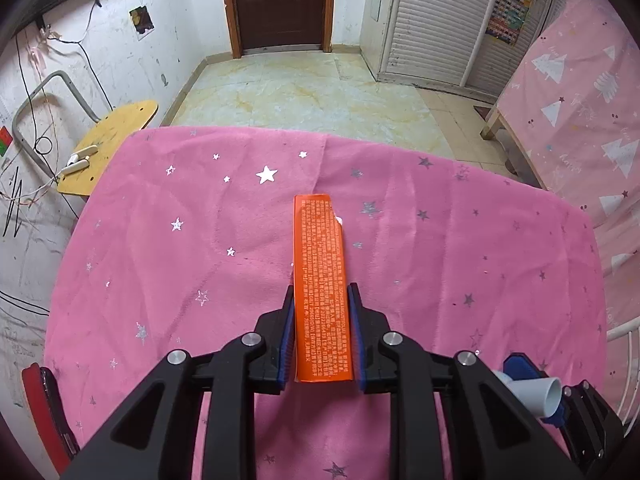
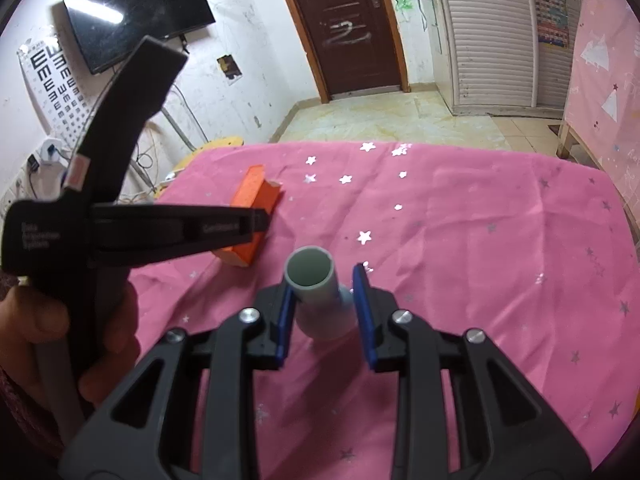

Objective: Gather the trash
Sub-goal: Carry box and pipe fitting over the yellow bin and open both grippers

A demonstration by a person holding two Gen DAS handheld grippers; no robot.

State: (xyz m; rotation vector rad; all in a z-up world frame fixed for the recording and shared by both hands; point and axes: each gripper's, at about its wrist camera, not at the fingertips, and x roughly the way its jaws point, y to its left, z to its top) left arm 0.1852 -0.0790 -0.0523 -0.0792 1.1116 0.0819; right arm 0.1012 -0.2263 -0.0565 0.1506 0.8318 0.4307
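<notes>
The orange box [image 1: 322, 288], a long carton covered in fine white print too small to read, sits clamped between the blue pads of the left gripper [image 1: 321, 294], its far end reaching out over the pink star-patterned cloth [image 1: 160, 240] that covers the table; whether that far end touches the cloth cannot be told. In the right wrist view the same box [image 2: 256, 192] is partly hidden behind the left gripper's black body, so only its two ends show, one with a torn flap. The grey plastic tube [image 2: 316, 292], open mouth toward the camera, is held between the pads of the right gripper [image 2: 325, 280], tilted toward the left pad; its lower part is hidden by the jaws. In the left wrist view the tube [image 1: 532, 394] shows at the lower right edge, cut off by the left gripper's frame. The person's hand [image 2: 36, 320] wraps the left gripper's handle at the left border, blurred and cropped, with a dark red sleeve beneath. White lettering on the gripper body is too soft to read. On the wall hang an eye chart [image 2: 52, 76] of rows of E's and a dark television [image 2: 136, 12], and the brown door [image 2: 344, 28] bears a chalky scrawl like a "2".
</notes>
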